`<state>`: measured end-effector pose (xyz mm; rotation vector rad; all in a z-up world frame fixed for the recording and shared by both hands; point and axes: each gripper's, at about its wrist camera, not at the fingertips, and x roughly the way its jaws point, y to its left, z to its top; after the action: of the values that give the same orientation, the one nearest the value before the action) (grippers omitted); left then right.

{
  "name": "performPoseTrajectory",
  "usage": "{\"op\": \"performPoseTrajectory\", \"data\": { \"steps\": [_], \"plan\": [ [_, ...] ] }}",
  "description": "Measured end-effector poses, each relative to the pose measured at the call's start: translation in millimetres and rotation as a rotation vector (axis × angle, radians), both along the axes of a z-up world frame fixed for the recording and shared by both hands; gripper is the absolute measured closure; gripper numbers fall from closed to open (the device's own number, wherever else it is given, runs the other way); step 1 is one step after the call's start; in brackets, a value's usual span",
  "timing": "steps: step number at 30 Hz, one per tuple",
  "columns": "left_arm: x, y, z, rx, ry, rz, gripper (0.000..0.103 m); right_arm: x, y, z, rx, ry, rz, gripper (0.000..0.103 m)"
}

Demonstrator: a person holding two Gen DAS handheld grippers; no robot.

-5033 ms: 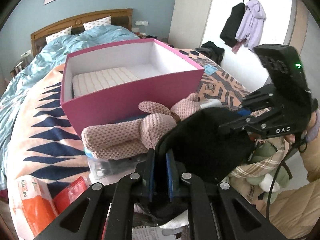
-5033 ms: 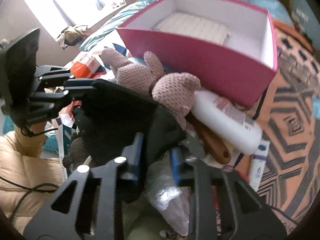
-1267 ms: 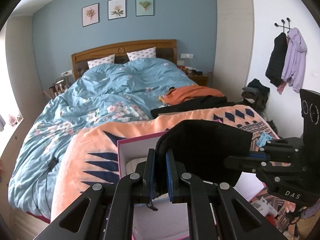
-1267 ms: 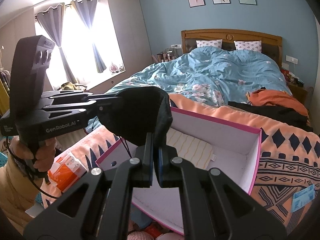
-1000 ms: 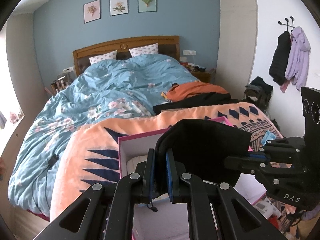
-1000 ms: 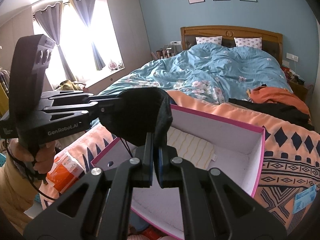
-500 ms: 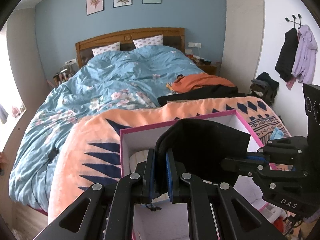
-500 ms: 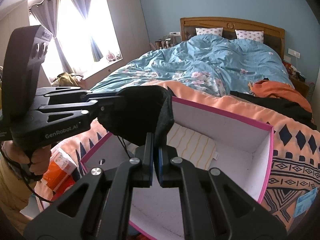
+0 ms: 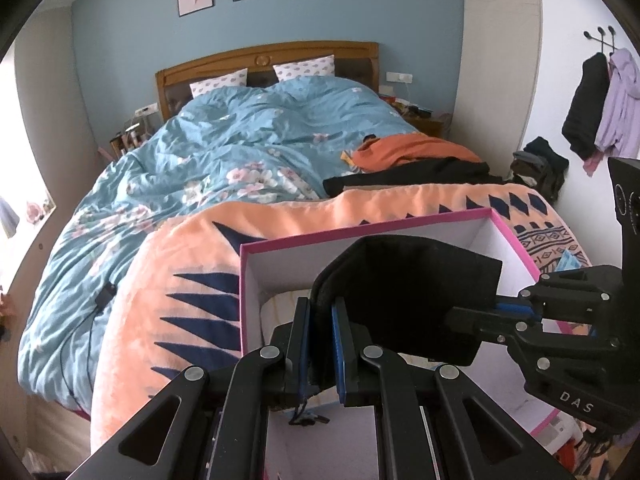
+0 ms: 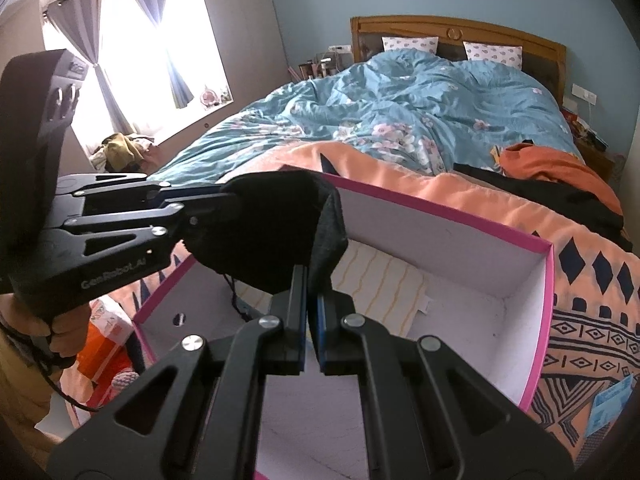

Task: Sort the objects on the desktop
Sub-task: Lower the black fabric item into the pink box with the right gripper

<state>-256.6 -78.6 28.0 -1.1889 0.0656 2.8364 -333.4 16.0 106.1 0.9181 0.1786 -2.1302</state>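
Both grippers hold one black knit cloth (image 9: pixel 404 292) stretched between them above the open pink box (image 9: pixel 360 236). My left gripper (image 9: pixel 320 344) is shut on the cloth's left edge. My right gripper (image 9: pixel 484 316) is shut on its right edge. In the right wrist view the cloth (image 10: pixel 276 232) hangs over the box's left part, with my right gripper (image 10: pixel 312 304) shut on it and my left gripper (image 10: pixel 200 200) gripping the other side. The box (image 10: pixel 548 304) has white inside walls and holds a folded cream striped cloth (image 10: pixel 380 280).
The box sits on an orange and navy patterned blanket (image 9: pixel 192 264) at the foot of a bed with a blue floral duvet (image 9: pixel 240 148). An orange and white packet (image 10: pixel 104 336) lies left of the box. Black and orange clothes (image 10: pixel 560 184) lie beyond it.
Both grippers have carried the black cloth forward and lower, so the open box now fills more of both views beneath it. Both stay shut on the cloth.
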Motion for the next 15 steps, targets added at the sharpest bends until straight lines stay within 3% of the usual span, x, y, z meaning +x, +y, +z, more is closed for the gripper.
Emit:
{"op": "performPoseTrajectory", "data": {
  "steps": [15],
  "plan": [
    [-13,-5,-20,-0.020,-0.054,0.030,0.094,-23,-16,-20,0.105,-0.040,-0.032,0.098]
  ]
}}
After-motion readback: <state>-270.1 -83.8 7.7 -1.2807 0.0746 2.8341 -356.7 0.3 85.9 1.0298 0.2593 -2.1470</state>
